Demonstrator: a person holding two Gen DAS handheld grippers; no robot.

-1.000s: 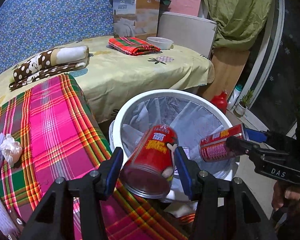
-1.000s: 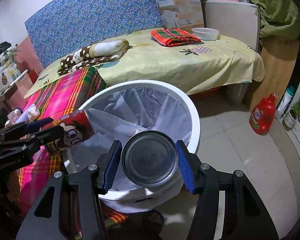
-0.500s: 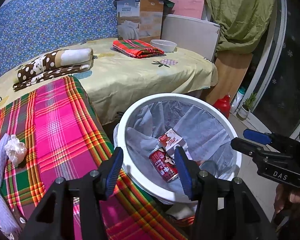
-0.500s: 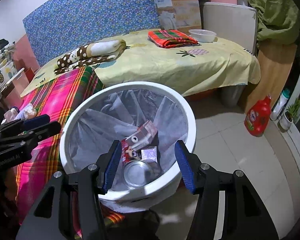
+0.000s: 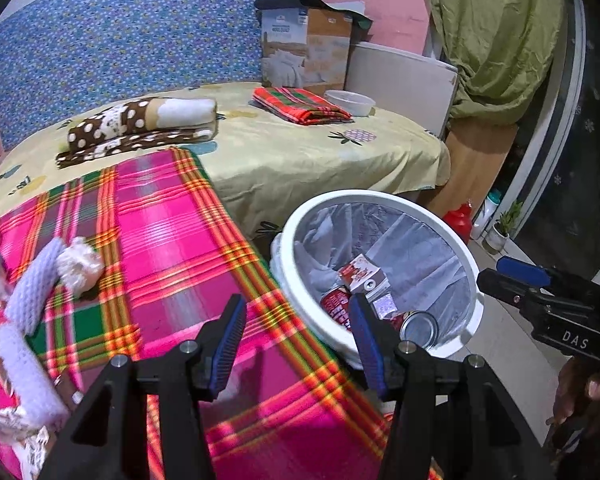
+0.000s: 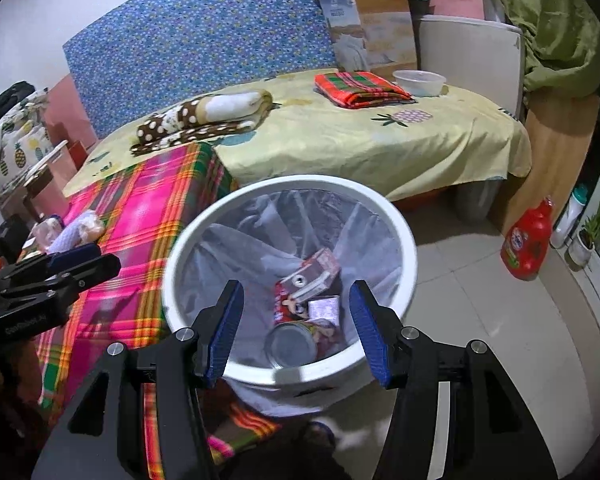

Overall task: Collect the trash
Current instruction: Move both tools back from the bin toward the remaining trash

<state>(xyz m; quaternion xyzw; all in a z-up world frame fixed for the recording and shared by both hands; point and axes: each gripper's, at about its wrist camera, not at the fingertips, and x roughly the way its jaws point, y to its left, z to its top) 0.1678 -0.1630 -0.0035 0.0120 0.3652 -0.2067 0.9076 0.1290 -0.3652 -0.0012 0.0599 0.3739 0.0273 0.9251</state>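
The bin (image 6: pixel 404 248) stands just beside the plaid desk (image 5: pixel 160 232), cans (image 6: pixel 292 344) and carton (image 6: pixel 312 272) inside it. Both tongs, left (image 5: pixel 296 344) and right (image 6: pixel 296 332), gape empty. Wad (image 5: pixel 80 268) lies on the desk, well left of the bin: swing left tongs there, pinch gently.

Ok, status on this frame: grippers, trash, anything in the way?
Left gripper open, empty. Right gripper open, empty, over the bin. Two cans and a carton in the bin. Crumpled wrapper on plaid cloth; path unobstructed.
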